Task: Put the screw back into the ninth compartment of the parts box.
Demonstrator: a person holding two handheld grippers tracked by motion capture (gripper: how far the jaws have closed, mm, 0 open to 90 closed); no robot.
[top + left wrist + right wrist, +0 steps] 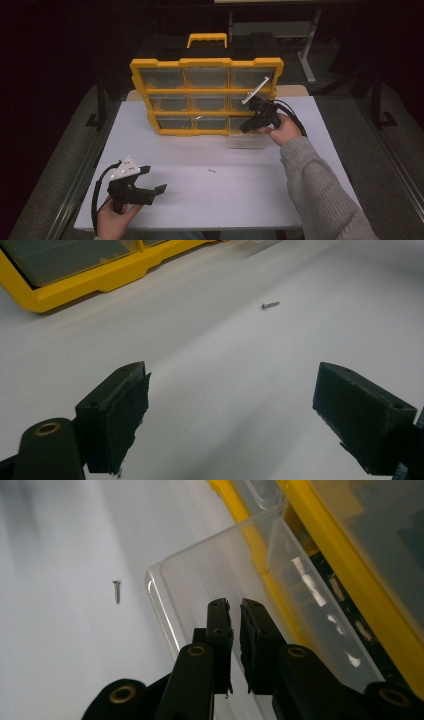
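A yellow and black organizer (207,62) with clear drawers stands upright at the back of the white table (200,200). One clear drawer (246,141) sits pulled out on the table in front of its lower right corner. My right gripper (246,127) hangs over this drawer (210,570). In the right gripper view its jaws (235,602) stand a narrow slit apart with nothing visible between them. A small screw (212,171) lies loose mid-table. My left gripper (155,179) rests near the front left, wide open and empty, and points toward the screw (270,305).
The organizer's yellow frame (75,285) is at the top left of the left gripper view. A grey sleeve (320,190) crosses the table's right side. The screw (116,591) lies left of the drawer in the right gripper view.
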